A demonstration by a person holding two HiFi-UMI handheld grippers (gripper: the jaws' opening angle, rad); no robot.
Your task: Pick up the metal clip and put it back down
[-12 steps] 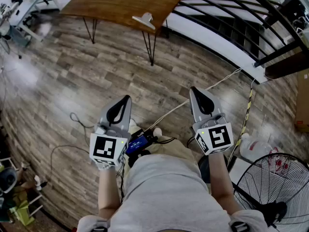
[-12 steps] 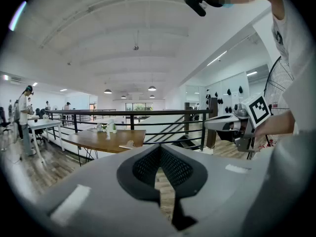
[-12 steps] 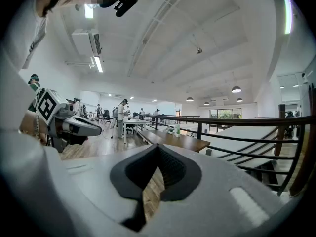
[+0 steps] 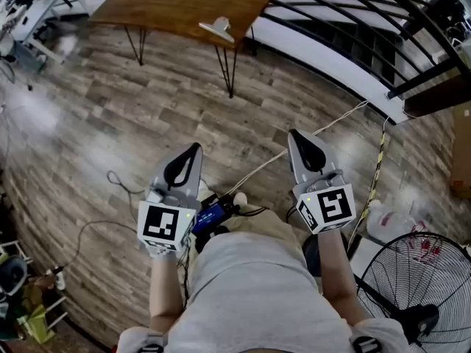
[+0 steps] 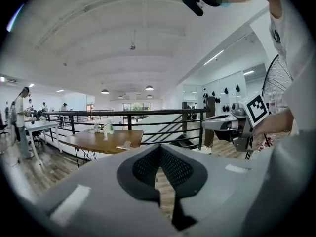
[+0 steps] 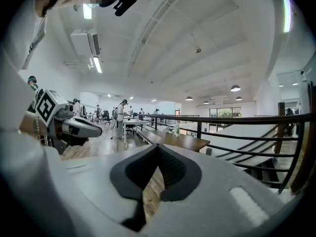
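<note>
Closest to the camera, a grey-shirted torso (image 4: 257, 293) is seen from above, with both forearms stretched forward. The left gripper (image 4: 192, 151) is held out in front of the body, close to level over the floor. In the left gripper view its dark ribbed pads (image 5: 143, 164) are seen brought together at the tips, and nothing is caught between them. The right gripper (image 4: 296, 138) is held alongside, well apart from the left one, and is pointed the same way. Its pads (image 6: 170, 168) are likewise seen closed tip to tip on nothing.

Between the two grippers, just in front of the body, a small blue device (image 4: 212, 215) is carried, with dark leads trailing from it. Below lies a wood-plank floor (image 4: 88, 123), across which a pale cable (image 4: 324, 132) is run towards the right. A wire-guarded fan (image 4: 419, 285) is stood at the right, beside the person.

Farther off, a wooden table (image 4: 169, 6) on thin dark legs is placed at the far side of the floor. The metal clip (image 4: 218, 29) is seen lying on the tabletop near its front right corner, well away from both grippers and untouched. Behind the table and to its right, a black railing (image 4: 346, 20) is run along the floor's edge. In the far background of the gripper views, desks and a few standing people are made out.
</note>
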